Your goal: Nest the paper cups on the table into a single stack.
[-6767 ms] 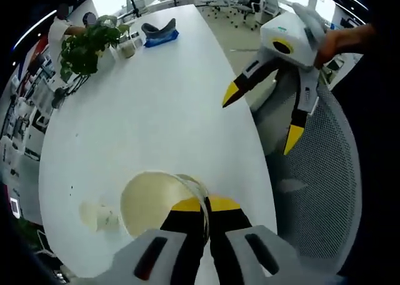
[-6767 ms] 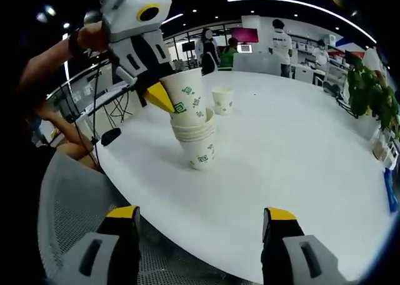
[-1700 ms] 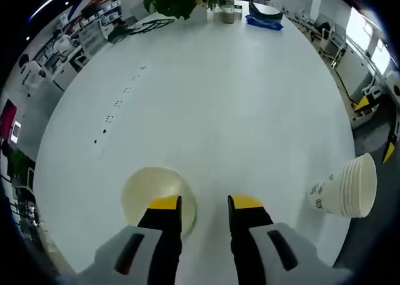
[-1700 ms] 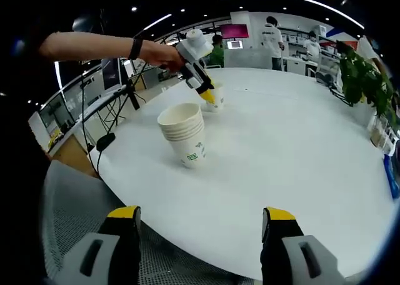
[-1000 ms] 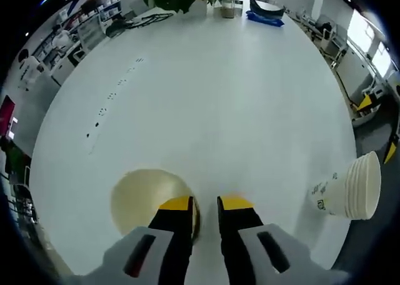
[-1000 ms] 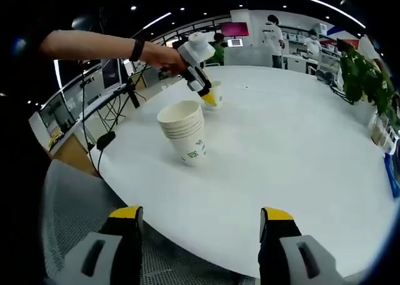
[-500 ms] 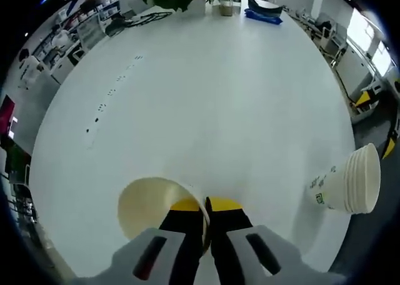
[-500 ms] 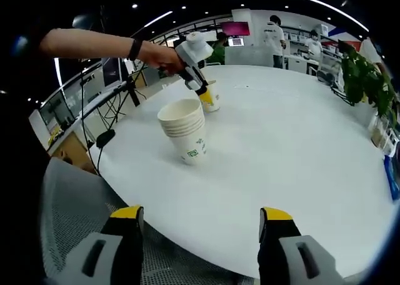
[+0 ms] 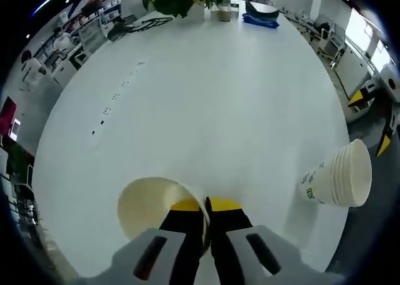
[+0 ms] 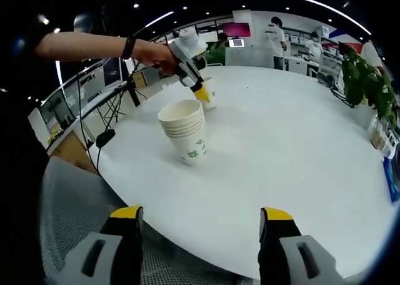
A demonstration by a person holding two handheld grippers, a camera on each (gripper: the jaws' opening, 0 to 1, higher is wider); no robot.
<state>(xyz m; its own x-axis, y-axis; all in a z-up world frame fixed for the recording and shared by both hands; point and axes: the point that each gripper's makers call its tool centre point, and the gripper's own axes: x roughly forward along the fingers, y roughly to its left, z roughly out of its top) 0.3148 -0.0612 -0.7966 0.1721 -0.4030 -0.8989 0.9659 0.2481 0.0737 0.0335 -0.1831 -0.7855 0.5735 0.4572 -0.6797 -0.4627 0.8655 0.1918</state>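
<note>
Paper cup (image 9: 153, 204) pinched by left gripper (image 9: 206, 205) (rim), stack (image 10: 185, 130) nearby

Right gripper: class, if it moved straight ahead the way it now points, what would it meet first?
Probably the bare white round table; the right gripper is open, and the stack of white paper cups stands left of its line, though depth is unclear.
</note>
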